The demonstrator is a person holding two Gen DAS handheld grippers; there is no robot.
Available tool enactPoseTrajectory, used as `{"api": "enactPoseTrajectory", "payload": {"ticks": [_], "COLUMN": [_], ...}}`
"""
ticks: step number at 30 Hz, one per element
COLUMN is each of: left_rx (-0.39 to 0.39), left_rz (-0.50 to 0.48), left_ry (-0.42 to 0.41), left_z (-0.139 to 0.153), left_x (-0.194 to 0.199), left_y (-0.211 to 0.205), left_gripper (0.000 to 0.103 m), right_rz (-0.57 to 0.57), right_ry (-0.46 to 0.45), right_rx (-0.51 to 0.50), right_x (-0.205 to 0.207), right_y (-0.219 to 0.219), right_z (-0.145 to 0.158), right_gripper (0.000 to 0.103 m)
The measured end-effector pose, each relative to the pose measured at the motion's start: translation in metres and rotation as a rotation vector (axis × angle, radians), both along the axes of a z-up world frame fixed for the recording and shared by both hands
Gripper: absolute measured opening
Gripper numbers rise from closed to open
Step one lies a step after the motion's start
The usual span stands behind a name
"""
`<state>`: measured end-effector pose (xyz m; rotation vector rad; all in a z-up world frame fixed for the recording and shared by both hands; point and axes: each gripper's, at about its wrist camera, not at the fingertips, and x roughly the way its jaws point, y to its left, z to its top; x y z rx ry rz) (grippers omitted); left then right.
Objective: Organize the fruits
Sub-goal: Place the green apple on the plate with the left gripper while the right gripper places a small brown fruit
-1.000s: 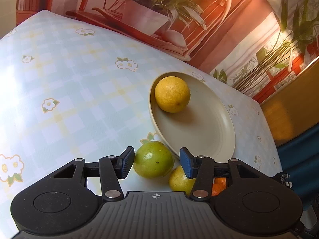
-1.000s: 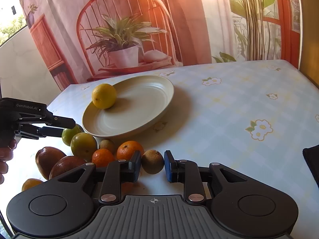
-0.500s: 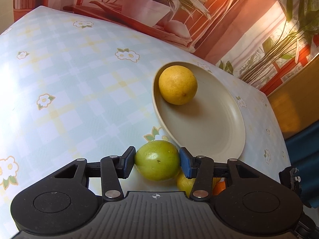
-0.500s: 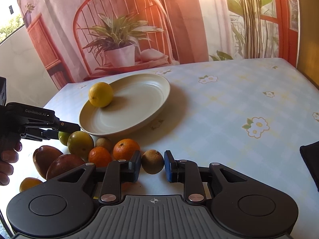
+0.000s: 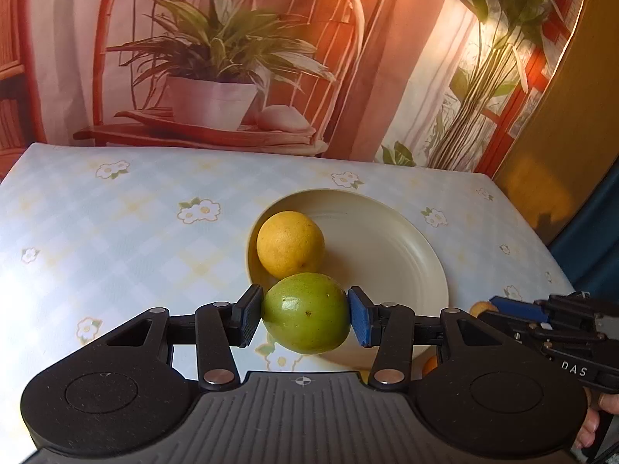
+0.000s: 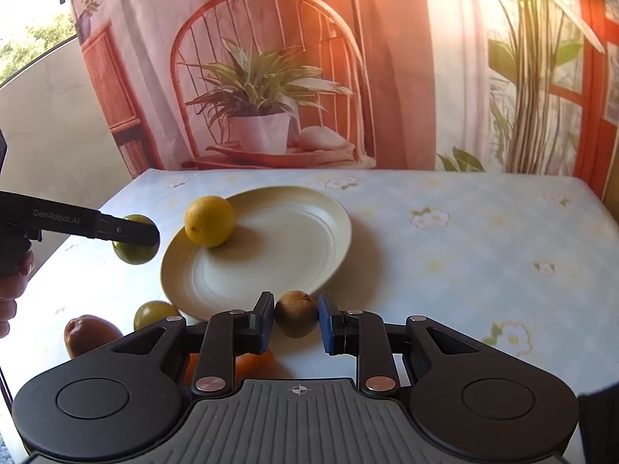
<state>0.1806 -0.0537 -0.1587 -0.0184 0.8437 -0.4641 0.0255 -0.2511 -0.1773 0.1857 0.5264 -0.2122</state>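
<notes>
The left hand-held gripper [image 5: 305, 315] pinches a green fruit [image 5: 305, 313] between its partly spread pads, holding it in the air above the near rim of the cream plate [image 5: 387, 247], where a yellow fruit [image 5: 290, 243] lies. The right hand-held gripper [image 6: 296, 319] clamps a small brown fruit [image 6: 296, 313] with its jaws drawn close, just off the plate's near edge, above the surface [image 6: 464, 251].

In the right wrist view a plate [image 6: 294, 247] sits at centre frame on the tabletop [image 6: 464, 239], with a lemon [image 6: 209, 221] on its upper-left rim. Left of the plate hangs a lime [image 6: 133, 253]; at lower left lie more fruits [image 6: 91, 334]. A small fruit [image 6: 296, 314] lies at the plate's lower edge.
</notes>
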Motion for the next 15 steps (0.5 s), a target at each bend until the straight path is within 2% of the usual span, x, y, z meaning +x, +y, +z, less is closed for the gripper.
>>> {"api": "enactPoseTrajectory", "payload": {"ticks": [6,15], "left_rx": [0.082,0.190], "left_rz": [-0.003,-0.038], "left_ry": [0.021,-0.045], "left_z": [-0.019,-0.029], "left_x": [0.018,0.024], "left_y": [-0.017,-0.029], "left_gripper": [0.050,0.050], "right_rz": [-0.010,-0.020], "right_ry": [0.033,0.103], "right_rx": [-0.039,-0.092], "right_x": [0.050,0.090], "right_y": [-0.021,-0.024], "right_z": [0.001,-0.011], "right_gripper": [0.023,0.023]}}
